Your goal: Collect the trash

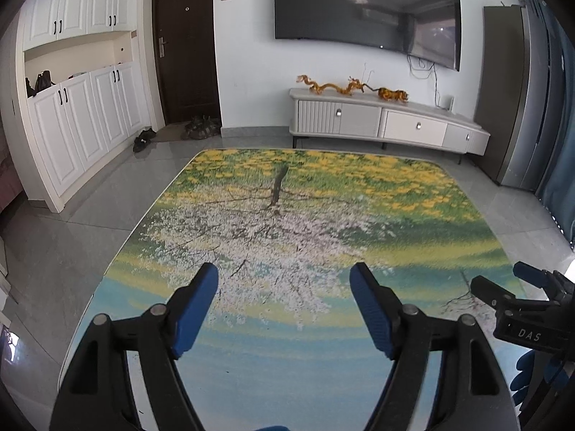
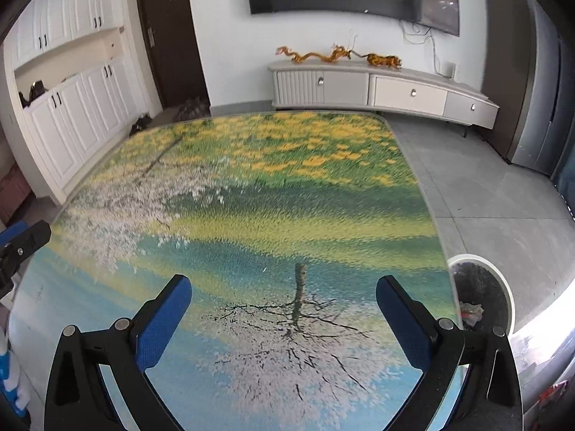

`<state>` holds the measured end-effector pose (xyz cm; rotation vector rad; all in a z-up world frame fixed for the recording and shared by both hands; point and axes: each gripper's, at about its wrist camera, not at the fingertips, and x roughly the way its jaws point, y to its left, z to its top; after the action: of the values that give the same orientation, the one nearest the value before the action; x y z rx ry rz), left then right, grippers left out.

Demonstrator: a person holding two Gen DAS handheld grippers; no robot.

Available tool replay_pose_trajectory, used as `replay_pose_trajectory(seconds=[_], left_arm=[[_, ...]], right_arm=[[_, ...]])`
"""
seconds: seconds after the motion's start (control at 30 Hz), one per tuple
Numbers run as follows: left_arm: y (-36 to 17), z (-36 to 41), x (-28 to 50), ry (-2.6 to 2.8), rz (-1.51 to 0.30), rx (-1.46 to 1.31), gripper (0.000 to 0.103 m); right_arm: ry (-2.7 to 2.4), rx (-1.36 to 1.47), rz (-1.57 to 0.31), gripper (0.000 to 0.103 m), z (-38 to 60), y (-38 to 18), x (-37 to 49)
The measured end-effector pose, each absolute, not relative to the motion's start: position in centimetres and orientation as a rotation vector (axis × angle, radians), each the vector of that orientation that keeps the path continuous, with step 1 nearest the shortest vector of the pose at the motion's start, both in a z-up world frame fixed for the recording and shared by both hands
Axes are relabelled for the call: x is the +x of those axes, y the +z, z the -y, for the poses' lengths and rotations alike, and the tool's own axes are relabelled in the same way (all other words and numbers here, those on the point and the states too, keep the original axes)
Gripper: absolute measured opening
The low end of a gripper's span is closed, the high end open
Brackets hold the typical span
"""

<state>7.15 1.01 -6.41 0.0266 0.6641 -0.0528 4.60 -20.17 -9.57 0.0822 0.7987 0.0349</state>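
My left gripper point(image 1: 284, 273) hangs over the near part of a glass-topped table point(image 1: 323, 197) printed with a flowering tree. It is open, with nothing between its blue pads. My right gripper point(image 2: 284, 283) is also open and holds nothing, above the same table point(image 2: 287, 197) near its right edge. Each gripper shows in the other's view: the right gripper point(image 1: 501, 277) at the right edge, one finger of the left point(image 2: 30, 239) at the left edge. A white-rimmed trash bin point(image 2: 478, 258) with a dark liner stands on the floor beside the table's right edge. Crumpled trash point(image 2: 471, 310) lies inside it.
A low TV cabinet point(image 1: 388, 122) with orange dragon figures stands against the far wall under a wall TV point(image 1: 366, 10). At the back left are a dark door point(image 1: 185, 46), shoes point(image 1: 201, 127) and white cupboards point(image 1: 82, 133). A blue-and-white bottle point(image 2: 10, 377) is at the near left.
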Motion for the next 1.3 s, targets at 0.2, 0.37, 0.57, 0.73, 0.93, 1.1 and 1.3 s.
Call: replay_pose_trajectory(seconds=[0.2,0.37,0.57,0.73,0.93,1.1,1.3], left_arm=[[-5.3,-0.4,6.2,-0.060,-0.628,0.029,0.075],[-4.8,0.4,5.5,-0.075,-0.616,0.049,0.075],[-4.5,1.2,4.9,-0.087,-0.611,0.058,0.075],[-4.3,1.8,4.3,-0.098,-0.606,0.064,0.075],[-4.0,2.5,3.7,-0.101,-0.597,0.074,0.075],[-3.8,3.0,3.2,-0.105,-0.585,0.080,0.075],[-3.6,3.5,2.7,-0.107,-0.581,0.072,0.075]], right_arm=[[-0.009,0.072,-0.739,0.103,20.8,-7.6,2.9],[-0.051,0.061,-0.692,0.103,21.4,-6.3,1.3],[-0.088,0.067,-0.667,0.103,22.4,-5.5,0.0],[-0.118,0.079,-0.655,0.103,23.4,-5.3,-0.8],[-0.153,0.084,-0.624,0.103,24.4,-4.7,-1.8],[-0.175,0.085,-0.603,0.103,25.2,-4.2,-2.8],[-0.183,0.079,-0.586,0.103,25.6,-3.8,-3.8]])
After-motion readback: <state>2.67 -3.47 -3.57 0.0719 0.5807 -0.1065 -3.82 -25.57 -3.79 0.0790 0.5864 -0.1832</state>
